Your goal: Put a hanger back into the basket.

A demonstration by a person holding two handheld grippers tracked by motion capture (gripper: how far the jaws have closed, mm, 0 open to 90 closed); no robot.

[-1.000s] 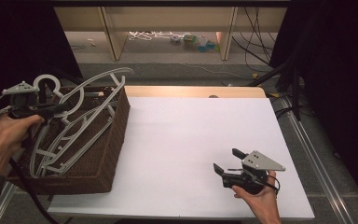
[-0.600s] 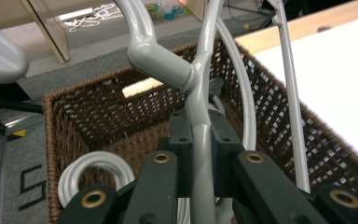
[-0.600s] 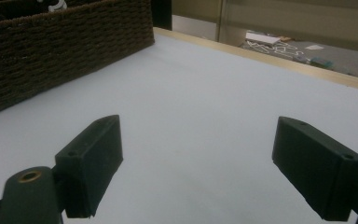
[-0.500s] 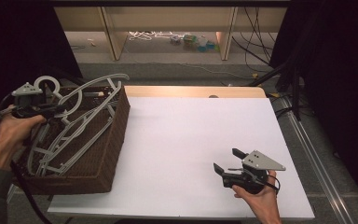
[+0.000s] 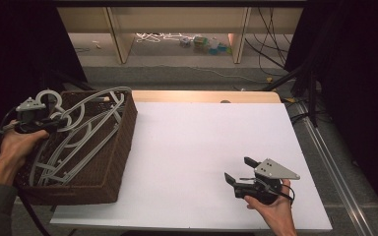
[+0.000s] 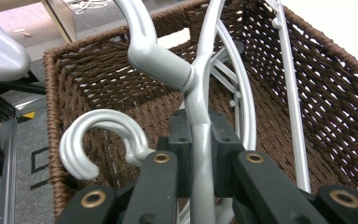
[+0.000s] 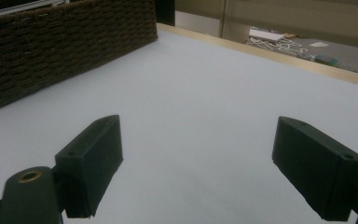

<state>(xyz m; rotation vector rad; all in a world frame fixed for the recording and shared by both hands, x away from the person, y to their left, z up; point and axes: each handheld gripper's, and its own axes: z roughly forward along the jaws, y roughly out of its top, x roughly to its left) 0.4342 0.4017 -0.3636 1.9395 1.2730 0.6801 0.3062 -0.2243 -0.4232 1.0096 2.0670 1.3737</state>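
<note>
- The left gripper [image 6: 200, 158] had its two black jaws pressed together on the neck of a silver-grey plastic clothes hanger [image 6: 198, 116], which ran up between the pads and bent away into its hook just beyond them.
- Beside the near pad, to its left in the left gripper view, the rounded hook of a second silver-grey hanger [image 6: 100, 140] curled upward, close to the jaw but not held by it.
- Beyond the fingertips the clamped hanger's arms spread out inside a dark brown woven wicker basket [image 6: 98, 84]; its far rim and right wall closed in around the hangers, leaving little free room to either side.
- In the high view the left gripper [image 5: 49, 123] sat over the basket's left rim [image 5: 128, 118], with the bundle of hangers [image 5: 83, 132] leaning slantwise and their ends poking above the far edge.
- The right gripper [image 7: 198, 163] held its jaws wide apart with nothing between them, low over the white tabletop [image 7: 205, 93].
- Ahead of its fingers the white surface lay open and bare up to the pale wooden table edge [image 7: 279, 56]; the basket's woven side [image 7: 65, 51] stood well apart, far off to the left of the left finger.
- From above, the right gripper [image 5: 243, 174] rested near the table's front right corner, a broad stretch of tabletop [image 5: 202, 132] between it and the basket.
</note>
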